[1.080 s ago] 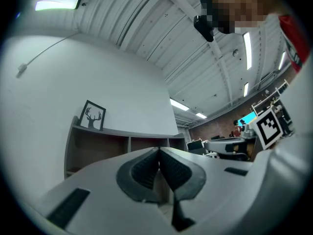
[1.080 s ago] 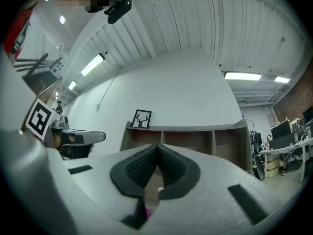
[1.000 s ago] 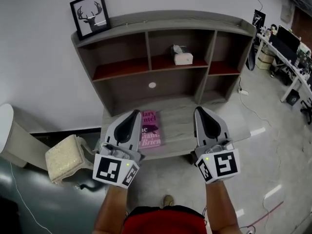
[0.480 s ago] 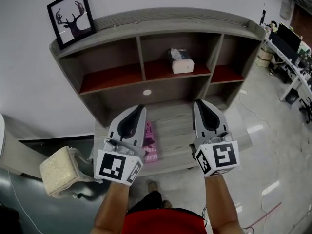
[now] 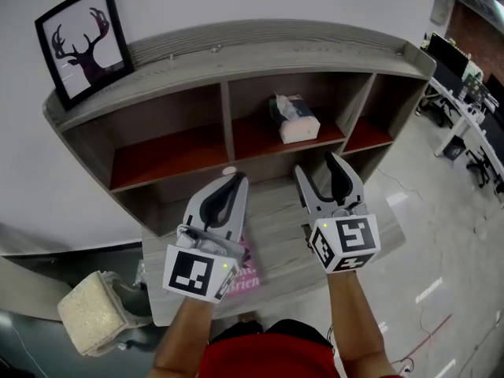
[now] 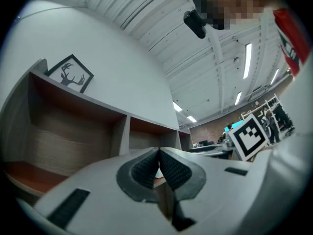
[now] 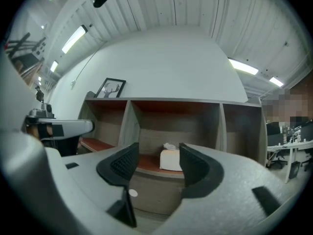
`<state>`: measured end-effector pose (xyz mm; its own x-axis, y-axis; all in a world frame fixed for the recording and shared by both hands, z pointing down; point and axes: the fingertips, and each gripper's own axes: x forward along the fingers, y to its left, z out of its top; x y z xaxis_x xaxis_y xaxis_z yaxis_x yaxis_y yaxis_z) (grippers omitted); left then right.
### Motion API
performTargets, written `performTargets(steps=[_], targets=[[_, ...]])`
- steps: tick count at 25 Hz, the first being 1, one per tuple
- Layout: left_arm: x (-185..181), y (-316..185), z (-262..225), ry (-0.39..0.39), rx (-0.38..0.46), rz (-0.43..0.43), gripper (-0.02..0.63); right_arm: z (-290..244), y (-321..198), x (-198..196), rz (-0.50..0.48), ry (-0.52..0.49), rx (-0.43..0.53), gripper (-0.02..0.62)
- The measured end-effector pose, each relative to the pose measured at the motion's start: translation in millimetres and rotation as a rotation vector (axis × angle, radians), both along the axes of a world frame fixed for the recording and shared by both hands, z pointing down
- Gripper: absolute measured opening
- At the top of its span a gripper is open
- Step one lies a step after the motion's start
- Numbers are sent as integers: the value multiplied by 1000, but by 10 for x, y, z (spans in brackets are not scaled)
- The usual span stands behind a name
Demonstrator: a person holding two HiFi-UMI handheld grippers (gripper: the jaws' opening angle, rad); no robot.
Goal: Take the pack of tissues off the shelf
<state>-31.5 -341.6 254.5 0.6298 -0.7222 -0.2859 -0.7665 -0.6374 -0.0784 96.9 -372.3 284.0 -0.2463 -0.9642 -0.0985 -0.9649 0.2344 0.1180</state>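
The white pack of tissues (image 5: 294,119) lies on the red-brown floor of the middle compartment of the grey shelf unit (image 5: 236,42). In the right gripper view the pack of tissues (image 7: 170,159) shows beyond the jaws, well ahead of them. My right gripper (image 5: 321,173) hangs just below and in front of that compartment; its jaws are opening, with nothing between them. My left gripper (image 5: 237,181) sits beside it to the left, shut and empty, its fingertips (image 6: 157,153) touching.
A framed deer picture (image 5: 79,42) stands on the shelf top at left. A pink book (image 5: 249,268) lies on the lower ledge under the left gripper. A cream cushioned stool (image 5: 93,322) stands at lower left. Office desks (image 5: 472,93) stand at right.
Both grippers have risen and moved in toward the shelf, which now looks nearer. The right gripper's jaws have parted from shut. The left gripper stays shut.
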Motion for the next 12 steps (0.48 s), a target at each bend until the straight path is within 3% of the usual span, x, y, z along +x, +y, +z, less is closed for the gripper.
performTargets(steps=[4, 12], targets=[[-14, -179, 58, -1, -7, 20, 8, 90, -311, 29, 24, -5, -51, 342], [34, -383, 129, -17, -19, 12, 8, 299, -903, 157, 50, -16, -148, 450]])
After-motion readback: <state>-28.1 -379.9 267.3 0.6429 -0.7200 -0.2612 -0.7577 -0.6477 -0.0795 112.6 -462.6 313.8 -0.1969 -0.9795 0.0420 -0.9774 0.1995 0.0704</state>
